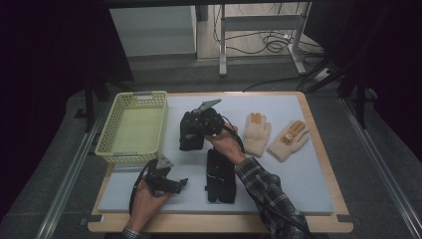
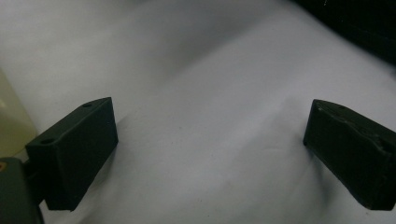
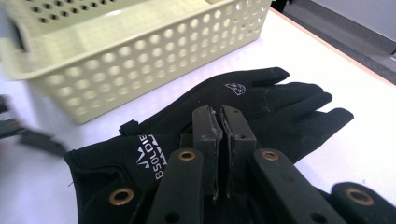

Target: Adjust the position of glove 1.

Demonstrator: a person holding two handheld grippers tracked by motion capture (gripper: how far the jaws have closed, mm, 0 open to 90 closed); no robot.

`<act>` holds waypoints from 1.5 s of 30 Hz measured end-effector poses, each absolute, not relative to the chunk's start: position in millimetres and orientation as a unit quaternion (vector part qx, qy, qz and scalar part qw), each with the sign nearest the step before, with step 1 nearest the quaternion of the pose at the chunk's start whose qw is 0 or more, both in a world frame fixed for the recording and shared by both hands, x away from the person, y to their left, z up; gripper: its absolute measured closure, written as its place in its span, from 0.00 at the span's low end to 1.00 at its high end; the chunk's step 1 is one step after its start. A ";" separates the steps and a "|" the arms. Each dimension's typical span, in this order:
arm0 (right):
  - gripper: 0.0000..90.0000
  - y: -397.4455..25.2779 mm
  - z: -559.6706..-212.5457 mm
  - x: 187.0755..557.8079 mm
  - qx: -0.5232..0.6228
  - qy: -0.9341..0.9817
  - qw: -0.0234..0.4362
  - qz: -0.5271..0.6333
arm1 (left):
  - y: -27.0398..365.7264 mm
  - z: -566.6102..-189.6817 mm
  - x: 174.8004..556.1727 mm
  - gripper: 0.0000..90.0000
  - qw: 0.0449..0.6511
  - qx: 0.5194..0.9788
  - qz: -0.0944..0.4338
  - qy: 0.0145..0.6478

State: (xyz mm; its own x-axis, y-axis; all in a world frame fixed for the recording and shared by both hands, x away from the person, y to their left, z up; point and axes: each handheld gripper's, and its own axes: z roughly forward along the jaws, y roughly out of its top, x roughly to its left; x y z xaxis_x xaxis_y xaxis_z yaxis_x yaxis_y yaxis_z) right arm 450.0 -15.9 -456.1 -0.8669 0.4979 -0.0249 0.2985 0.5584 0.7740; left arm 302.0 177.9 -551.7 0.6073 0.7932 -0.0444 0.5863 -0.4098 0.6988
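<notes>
Your right tool (image 3: 223, 122) has its jaws pressed together on a black glove (image 3: 261, 105), pinching a fold of its fabric, and holds it near the middle of the table (image 1: 318, 184), just to the right of the pale yellow basket (image 1: 115, 149). In the right gripper view the glove spreads out beneath the jaws with its fingers pointing away and white lettering on the cuff; whether it rests on the table or hangs just above it, you cannot tell. Your left tool (image 2: 210, 149) sits low at the near left of the table with its jaws wide apart over bare white surface, gripping nothing. A second black glove (image 1: 220, 175) lies flat between your two hands. Two cream gloves (image 1: 273, 135) lie side by side farther to the right, well apart from both tools.
</notes>
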 end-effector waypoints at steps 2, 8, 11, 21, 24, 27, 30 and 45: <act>0.94 -24.4 -453.0 439.6 0.225 0.874 0.119 0.414 | 177.9 -551.8 302.1 0.03 0.348 0.826 0.149 0.417; 0.97 -51.7 -445.2 406.4 0.217 0.870 0.121 0.425 | 177.8 -551.7 302.1 0.03 0.348 0.826 0.149 0.417; 0.98 -66.6 -444.6 387.2 0.217 0.871 0.124 0.422 | 177.5 -551.9 302.0 0.03 0.350 0.825 0.150 0.418; 0.98 -98.3 -440.4 353.0 0.224 0.862 0.138 0.433 | 177.4 -551.8 301.8 0.03 0.350 0.825 0.149 0.419; 0.98 -101.9 -445.1 344.9 0.228 0.861 0.137 0.433 | 177.3 -551.9 301.8 0.03 0.350 0.824 0.149 0.419; 0.98 -103.8 -462.7 331.5 0.235 0.865 0.146 0.418 | 177.2 -551.9 301.7 0.03 0.350 0.824 0.150 0.419; 0.97 -104.1 -473.3 326.9 0.240 0.869 0.149 0.407 | 177.3 -551.9 301.8 0.03 0.350 0.824 0.150 0.418; 0.79 -118.0 -496.4 316.2 0.260 0.871 0.136 0.395 | 177.4 -551.8 301.6 0.03 0.348 0.826 0.149 0.418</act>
